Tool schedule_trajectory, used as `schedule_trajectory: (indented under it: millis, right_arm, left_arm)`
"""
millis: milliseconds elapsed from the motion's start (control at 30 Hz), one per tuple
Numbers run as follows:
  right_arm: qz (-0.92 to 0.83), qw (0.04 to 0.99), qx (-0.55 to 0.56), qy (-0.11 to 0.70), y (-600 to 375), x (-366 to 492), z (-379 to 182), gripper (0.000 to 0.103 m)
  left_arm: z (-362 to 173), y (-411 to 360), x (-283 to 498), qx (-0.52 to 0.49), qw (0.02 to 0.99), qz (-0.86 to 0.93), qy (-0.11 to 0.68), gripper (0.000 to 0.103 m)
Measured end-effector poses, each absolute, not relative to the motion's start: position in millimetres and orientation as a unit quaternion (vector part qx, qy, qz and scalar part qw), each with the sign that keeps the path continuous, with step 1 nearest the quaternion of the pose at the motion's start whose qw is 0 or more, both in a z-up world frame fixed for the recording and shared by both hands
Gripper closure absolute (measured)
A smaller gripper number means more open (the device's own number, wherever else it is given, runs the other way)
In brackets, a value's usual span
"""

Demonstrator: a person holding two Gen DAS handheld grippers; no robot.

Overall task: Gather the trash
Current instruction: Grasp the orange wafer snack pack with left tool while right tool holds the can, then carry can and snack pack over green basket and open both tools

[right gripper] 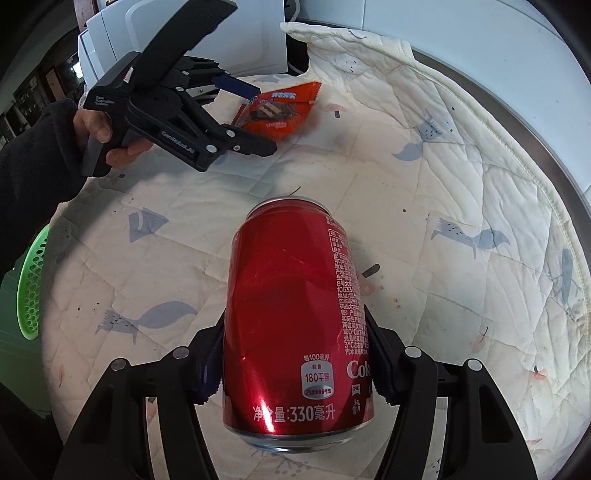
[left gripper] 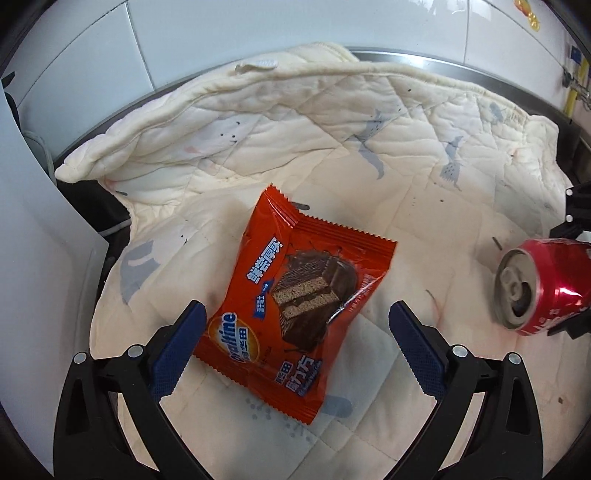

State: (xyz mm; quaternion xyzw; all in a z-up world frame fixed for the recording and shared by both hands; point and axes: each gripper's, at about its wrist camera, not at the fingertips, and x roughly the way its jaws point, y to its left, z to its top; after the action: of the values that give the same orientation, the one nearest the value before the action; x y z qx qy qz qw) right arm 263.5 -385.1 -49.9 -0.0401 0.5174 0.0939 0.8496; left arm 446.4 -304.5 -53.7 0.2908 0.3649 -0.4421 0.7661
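Observation:
An orange snack wrapper (left gripper: 291,302) with a chocolate cake picture lies flat on the cream quilted cloth (left gripper: 369,155). My left gripper (left gripper: 297,315) hovers over it, open wide, its blue pads either side of the wrapper's lower half and clear of it. In the right wrist view the left gripper (right gripper: 258,118) hangs over the same wrapper (right gripper: 284,110), held by a person's hand (right gripper: 99,127). A dented red cola can (right gripper: 295,321) is clamped between my right gripper's (right gripper: 295,362) pads. The left wrist view shows the can (left gripper: 539,288) at the far right with its open top facing the camera.
The quilted cloth (right gripper: 461,184) covers a round table with a metal rim (right gripper: 517,122). A green perforated basket (right gripper: 31,284) sits past the table's left edge. A white appliance (right gripper: 192,40) stands at the back. White tiled wall (left gripper: 258,33) lies behind the table.

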Motion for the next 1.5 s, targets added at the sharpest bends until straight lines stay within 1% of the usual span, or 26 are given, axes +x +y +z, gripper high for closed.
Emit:
schedule_trajectory:
  millis: [167, 233, 300, 333, 400, 433, 533, 633, 700, 833, 933, 967, 1267, 1500]
  right_arm:
    - [0.092, 0.848, -0.041, 0.520, -385, 264, -53, 0.041]
    - [0.092, 0.848, -0.040, 0.520, -384, 265, -54, 0.041]
    - [0.091, 0.848, -0.042, 0.520, -384, 265, -54, 0.041]
    - [0.090, 0.849, -0.041, 0.519, -384, 265, -54, 0.041]
    - [0.088, 0.851, -0.040, 0.517, -383, 264, -53, 0.042]
    - [0.089, 0.851, -0.039, 0.516, -383, 264, -53, 0.042]
    - [0.092, 0.854, -0.031, 0.511, -381, 263, -52, 0.042]
    - [0.092, 0.857, -0.028, 0.507, -378, 260, -50, 0.042]
    - [0.093, 0.858, -0.023, 0.504, -374, 257, -48, 0.042]
    - [0.100, 0.864, -0.018, 0.494, -363, 248, -38, 0.042]
    - [0.103, 0.868, -0.023, 0.485, -350, 241, -30, 0.042]
    - [0.106, 0.869, -0.022, 0.482, -345, 238, -27, 0.042]
    - [0.149, 0.881, -0.034, 0.448, -281, 214, 2, 0.042]
    - [0.204, 0.882, -0.047, 0.422, -212, 196, 15, 0.042]
  left_arm:
    - [-55, -304, 451, 0.291, 0.768, -0.442, 0.360, 0.005]
    - [-56, -305, 450, 0.298, 0.767, -0.443, 0.355, 0.008]
    - [-57, -305, 449, 0.296, 0.765, -0.449, 0.356, 0.018]
    - [-56, -305, 449, 0.292, 0.765, -0.450, 0.356, 0.021]
    - [-55, -302, 447, 0.288, 0.772, -0.445, 0.351, 0.030]
    - [-54, -300, 447, 0.281, 0.774, -0.445, 0.351, 0.032]
    - [-48, -291, 444, 0.251, 0.781, -0.444, 0.361, 0.044]
    - [-47, -283, 435, 0.240, 0.788, -0.431, 0.369, 0.047]
    - [-46, -275, 430, 0.234, 0.792, -0.423, 0.372, 0.052]
    - [-41, -253, 423, 0.196, 0.798, -0.414, 0.393, 0.054]
    - [-37, -235, 407, 0.187, 0.809, -0.398, 0.391, 0.056]
    - [-33, -224, 403, 0.179, 0.811, -0.396, 0.390, 0.061]
    - [4, -127, 339, 0.114, 0.849, -0.348, 0.381, 0.063]
    - [31, -23, 279, 0.079, 0.886, -0.278, 0.363, 0.063]
